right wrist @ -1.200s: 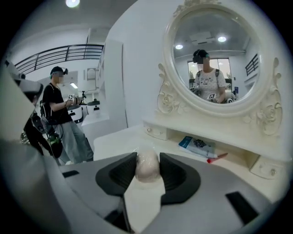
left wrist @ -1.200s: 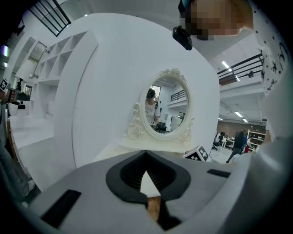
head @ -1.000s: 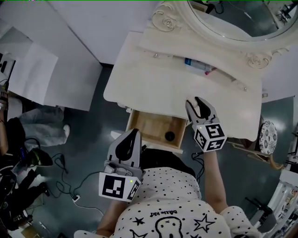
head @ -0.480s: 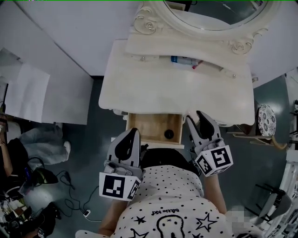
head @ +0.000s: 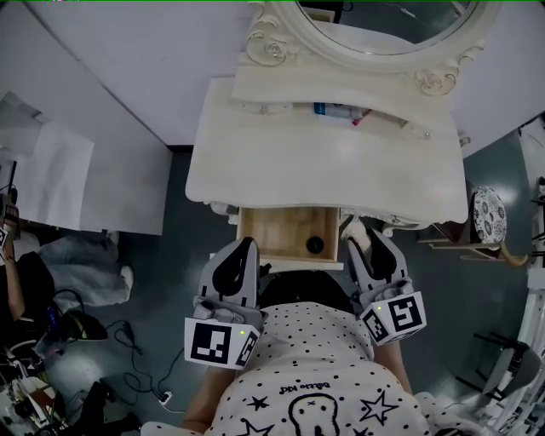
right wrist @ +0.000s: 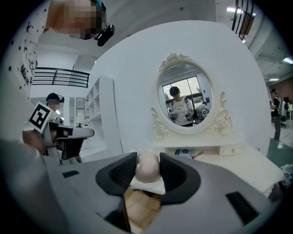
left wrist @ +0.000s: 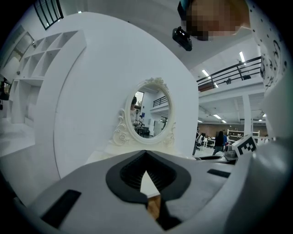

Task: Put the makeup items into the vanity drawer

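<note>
gripping wrapped beige puff (right wrist: 147,167) in r gripper (head: 367,239)

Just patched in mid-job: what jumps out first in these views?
The ornate white vanity with its oval mirror fills the top of the head view. Its wooden drawer stands open below, with a small dark round item inside. The right gripper, just beside the drawer, is clamped on a pale egg-shaped makeup item, and a blue tube lies on the shelf under the mirror.
</note>
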